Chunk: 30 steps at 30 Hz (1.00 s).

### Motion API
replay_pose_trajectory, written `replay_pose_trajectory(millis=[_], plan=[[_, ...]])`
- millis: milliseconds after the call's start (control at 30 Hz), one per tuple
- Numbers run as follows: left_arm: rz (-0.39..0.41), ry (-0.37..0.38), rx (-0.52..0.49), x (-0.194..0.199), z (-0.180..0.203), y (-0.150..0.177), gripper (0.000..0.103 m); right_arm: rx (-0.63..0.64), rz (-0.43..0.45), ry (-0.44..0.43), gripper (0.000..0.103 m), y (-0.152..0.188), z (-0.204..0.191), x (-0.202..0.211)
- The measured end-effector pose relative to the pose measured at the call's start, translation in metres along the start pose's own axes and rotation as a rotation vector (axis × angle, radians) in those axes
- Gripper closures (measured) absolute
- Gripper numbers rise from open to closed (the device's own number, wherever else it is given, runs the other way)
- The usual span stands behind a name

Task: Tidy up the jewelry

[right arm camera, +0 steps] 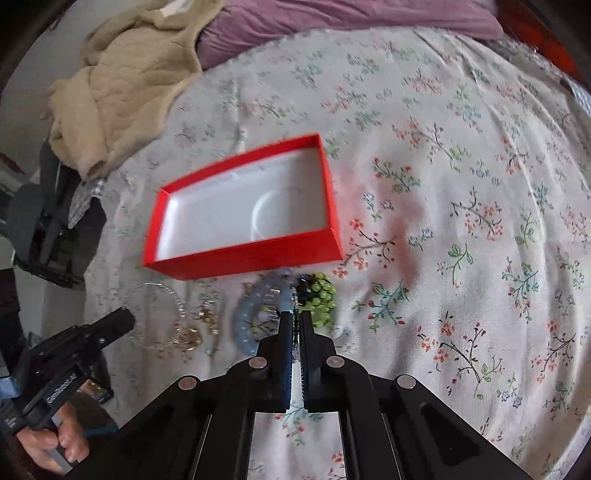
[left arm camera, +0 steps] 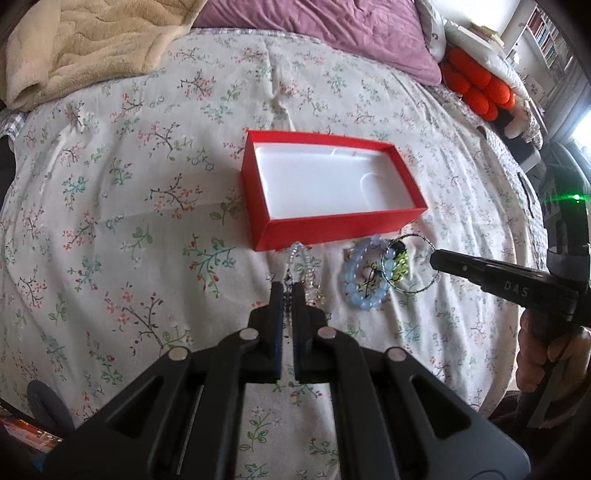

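An open red box [left arm camera: 343,227] with a white lining lies on the floral bedspread; it also shows in the right wrist view [right arm camera: 243,258]. In front of it lie a clear bead chain [left arm camera: 301,258], a pale blue bead bracelet [left arm camera: 360,280], green beads [left arm camera: 399,264] and a thin dark wire necklace [left arm camera: 424,242]. My left gripper [left arm camera: 289,291] is shut on the clear bead chain [right arm camera: 173,295]. My right gripper [right arm camera: 295,319] is shut on the dark wire necklace, beside the blue bracelet [right arm camera: 255,306] and green beads [right arm camera: 321,295]. Gold pieces [right arm camera: 192,332] lie near the chain.
A beige blanket [left arm camera: 81,48] and a purple pillow [left arm camera: 332,26] lie at the far end of the bed. An orange plush item [left arm camera: 476,85] sits at the far right edge. The bedspread [right arm camera: 461,184] stretches wide to the right of the box.
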<state>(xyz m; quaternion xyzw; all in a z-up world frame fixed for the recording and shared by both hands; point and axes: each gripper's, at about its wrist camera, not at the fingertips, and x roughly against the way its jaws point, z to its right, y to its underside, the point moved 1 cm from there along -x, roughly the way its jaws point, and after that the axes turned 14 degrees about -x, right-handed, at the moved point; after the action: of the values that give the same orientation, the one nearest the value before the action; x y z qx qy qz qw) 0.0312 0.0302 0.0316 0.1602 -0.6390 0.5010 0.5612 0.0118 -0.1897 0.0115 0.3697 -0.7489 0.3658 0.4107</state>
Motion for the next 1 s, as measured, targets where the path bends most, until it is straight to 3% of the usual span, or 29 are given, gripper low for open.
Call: replay_pose_trajectory(millis=[333, 500, 667, 700, 733, 800, 833, 867, 1000], plan=[[0.013, 0.021, 0.011, 0.006, -0.002, 0.003, 0.098, -0.021, 0.044, -0.027, 0.099, -0.006, 0.003, 0.020], [0.005, 0.018, 0.010, 0.002, -0.001, 0.004, 0.098, -0.065, 0.002, -0.026, 0.098, -0.010, 0.012, 0.007], [0.010, 0.032, 0.019, 0.002, -0.003, 0.002, 0.098, -0.074, 0.019, -0.003, 0.098, -0.013, 0.013, 0.008], [0.014, 0.035, 0.020, 0.003, -0.003, 0.002, 0.098, -0.075, 0.020, -0.001, 0.096, -0.013, 0.014, 0.007], [0.017, 0.035, 0.019, 0.003, -0.003, 0.002, 0.098, -0.076, 0.013, 0.002, 0.084, -0.012, 0.014, 0.006], [0.017, 0.034, 0.017, 0.003, -0.002, 0.002, 0.098, -0.079, -0.005, 0.034, 0.074, -0.011, 0.017, -0.002], [0.016, 0.034, 0.017, 0.003, -0.002, 0.002, 0.098, -0.078, -0.011, 0.054, 0.061, -0.011, 0.019, -0.006], [0.013, 0.033, 0.015, 0.002, -0.002, 0.003, 0.098, -0.082, -0.012, 0.068, 0.055, -0.011, 0.021, -0.009], [0.009, 0.034, 0.010, 0.000, -0.001, 0.003, 0.098, -0.095, -0.030, 0.118, 0.053, -0.011, 0.030, -0.024]])
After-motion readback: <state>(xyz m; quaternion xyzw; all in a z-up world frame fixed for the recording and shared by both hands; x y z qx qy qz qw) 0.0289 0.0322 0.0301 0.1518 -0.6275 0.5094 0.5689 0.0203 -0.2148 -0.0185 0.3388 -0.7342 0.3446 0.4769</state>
